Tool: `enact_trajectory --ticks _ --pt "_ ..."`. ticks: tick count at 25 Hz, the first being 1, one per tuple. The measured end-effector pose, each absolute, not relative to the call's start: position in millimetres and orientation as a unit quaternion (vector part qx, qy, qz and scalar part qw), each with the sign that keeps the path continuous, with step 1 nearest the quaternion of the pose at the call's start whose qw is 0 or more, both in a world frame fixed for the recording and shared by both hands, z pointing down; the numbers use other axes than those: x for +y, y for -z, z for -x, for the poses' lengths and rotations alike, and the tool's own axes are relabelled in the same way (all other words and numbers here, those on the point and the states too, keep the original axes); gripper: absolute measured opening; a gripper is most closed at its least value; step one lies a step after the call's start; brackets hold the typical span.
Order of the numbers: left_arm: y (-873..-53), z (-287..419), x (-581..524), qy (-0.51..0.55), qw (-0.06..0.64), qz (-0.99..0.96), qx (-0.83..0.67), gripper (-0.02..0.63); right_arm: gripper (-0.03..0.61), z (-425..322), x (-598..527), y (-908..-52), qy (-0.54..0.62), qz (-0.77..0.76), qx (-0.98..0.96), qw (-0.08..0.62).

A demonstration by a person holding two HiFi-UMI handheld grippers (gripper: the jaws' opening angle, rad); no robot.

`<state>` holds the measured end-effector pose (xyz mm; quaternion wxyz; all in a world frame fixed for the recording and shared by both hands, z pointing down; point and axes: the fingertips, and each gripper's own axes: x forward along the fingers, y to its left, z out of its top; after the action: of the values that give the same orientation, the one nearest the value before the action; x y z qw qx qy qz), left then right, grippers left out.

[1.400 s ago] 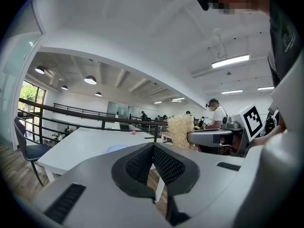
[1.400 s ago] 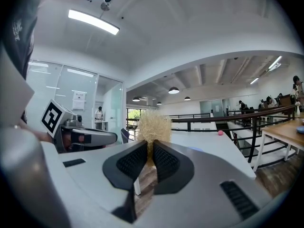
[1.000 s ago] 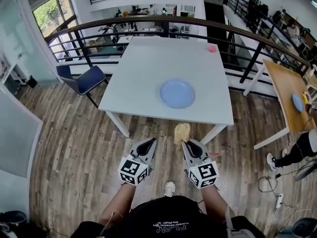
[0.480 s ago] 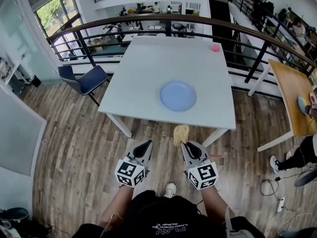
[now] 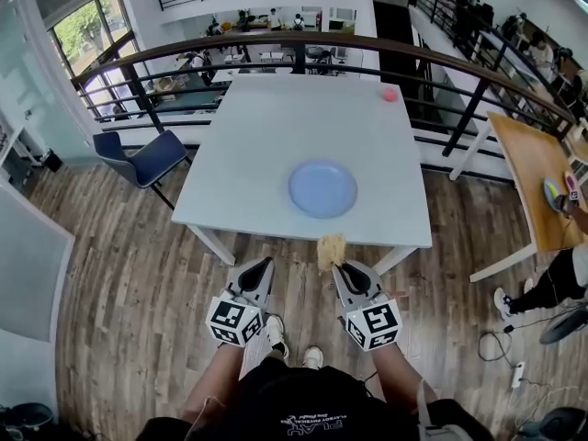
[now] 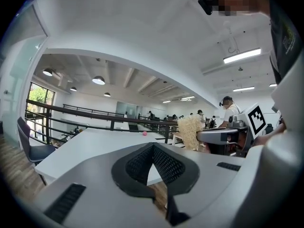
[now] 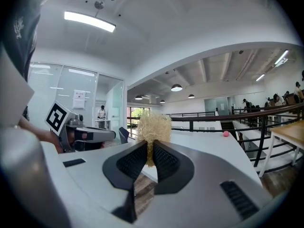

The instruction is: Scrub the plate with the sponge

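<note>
A pale blue plate (image 5: 322, 189) lies flat on the white table (image 5: 276, 136), a little toward its near edge. A straw-coloured fibrous sponge (image 5: 331, 249) sticks out of my right gripper (image 5: 340, 266), which is shut on it just short of the table's near edge; the same sponge (image 7: 153, 128) fills the jaws in the right gripper view. My left gripper (image 5: 260, 268) hangs beside it over the wooden floor, shut with nothing in it (image 6: 153, 148). In the left gripper view the sponge (image 6: 190, 131) shows to the right.
A small pink ball (image 5: 390, 94) rests at the table's far right corner. A blue chair (image 5: 138, 159) stands left of the table. A dark railing (image 5: 303, 58) runs behind it. A wooden table (image 5: 537, 186) with a small plate stands at right.
The view has shifted as the person stepped closer to the table; both grippers sit nearer its near edge. The right gripper still holds the sponge.
</note>
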<state>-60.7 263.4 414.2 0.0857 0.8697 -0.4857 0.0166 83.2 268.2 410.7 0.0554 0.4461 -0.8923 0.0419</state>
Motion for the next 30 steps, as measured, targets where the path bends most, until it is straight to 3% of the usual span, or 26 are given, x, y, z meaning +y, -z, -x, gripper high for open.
enact_trajectory --ticks 17,30 --pt "-400 128 155 0.003 0.083 -0.881 -0.465 0.011 0.044 -6 157 -386 -0.043 -0.469 -0.882 0.036" --pt "-398 162 125 0.016 0.09 -0.895 -0.437 0.011 0.044 30 138 -382 -0.039 -0.506 -0.861 0.036"
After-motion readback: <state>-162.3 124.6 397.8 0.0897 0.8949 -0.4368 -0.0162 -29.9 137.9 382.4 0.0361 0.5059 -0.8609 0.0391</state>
